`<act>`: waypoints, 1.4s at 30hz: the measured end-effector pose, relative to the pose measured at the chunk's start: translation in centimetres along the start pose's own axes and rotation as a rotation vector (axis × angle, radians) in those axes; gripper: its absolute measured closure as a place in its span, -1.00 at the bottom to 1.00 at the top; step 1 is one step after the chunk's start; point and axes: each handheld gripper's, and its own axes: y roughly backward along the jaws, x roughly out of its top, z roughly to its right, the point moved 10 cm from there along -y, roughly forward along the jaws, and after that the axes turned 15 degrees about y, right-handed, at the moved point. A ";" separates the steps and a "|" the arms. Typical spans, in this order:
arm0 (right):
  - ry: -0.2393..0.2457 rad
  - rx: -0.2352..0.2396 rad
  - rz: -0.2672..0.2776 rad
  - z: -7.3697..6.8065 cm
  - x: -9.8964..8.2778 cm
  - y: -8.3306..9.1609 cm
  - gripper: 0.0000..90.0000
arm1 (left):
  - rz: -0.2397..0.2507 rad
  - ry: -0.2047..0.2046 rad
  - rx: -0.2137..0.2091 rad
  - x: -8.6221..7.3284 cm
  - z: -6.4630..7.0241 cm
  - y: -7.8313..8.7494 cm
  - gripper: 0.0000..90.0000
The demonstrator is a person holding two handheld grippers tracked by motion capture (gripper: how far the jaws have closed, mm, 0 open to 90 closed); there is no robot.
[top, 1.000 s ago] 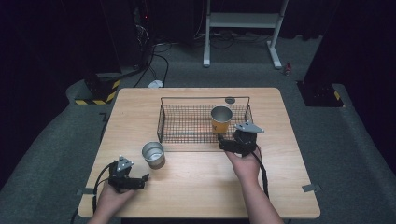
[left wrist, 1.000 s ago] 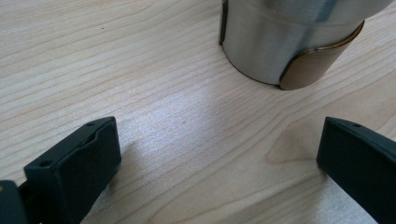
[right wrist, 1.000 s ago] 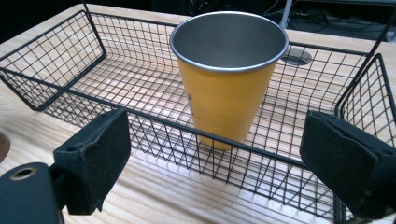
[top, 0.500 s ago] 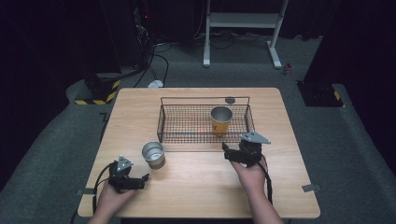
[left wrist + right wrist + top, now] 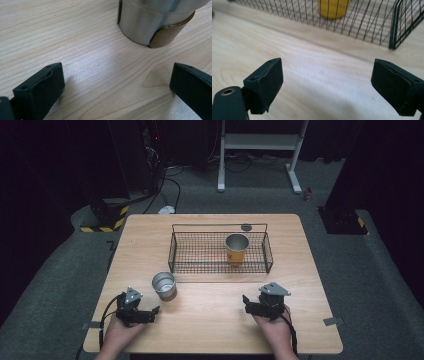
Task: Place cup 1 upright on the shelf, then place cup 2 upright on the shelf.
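Note:
A yellow cup [image 5: 237, 248] with a steel rim stands upright inside the black wire basket [image 5: 173, 251] at mid-table; through the mesh its yellow base [image 5: 333, 8] appears in the right gripper view. A bare steel cup [image 5: 164, 285] stands on the wood in front of the basket's left end, and looms close in the left gripper view [image 5: 155, 21]. My left gripper [image 5: 152, 312] rests open on the table near the front left, just short of the steel cup. My right gripper [image 5: 246, 303] lies open on the table at the front right, apart from the basket, with nothing between its jaws.
The wooden table [image 5: 310, 270] has bare wood around both hands. A small dark disc [image 5: 246, 227] lies behind the basket. Beyond the table are cables, a yellow-black striped base [image 5: 107, 222] and a white stand [image 5: 257, 142] on the grey floor.
My right gripper has pulled back from the basket's front edge toward the table's near edge and come down onto the wood. The left gripper and both cups have stayed put.

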 end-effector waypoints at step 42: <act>0.020 0.041 -0.126 -0.6 -3.5 -0.4 -0.73 | 0.138 -0.005 -0.131 2.9 3.4 2.9 -0.99</act>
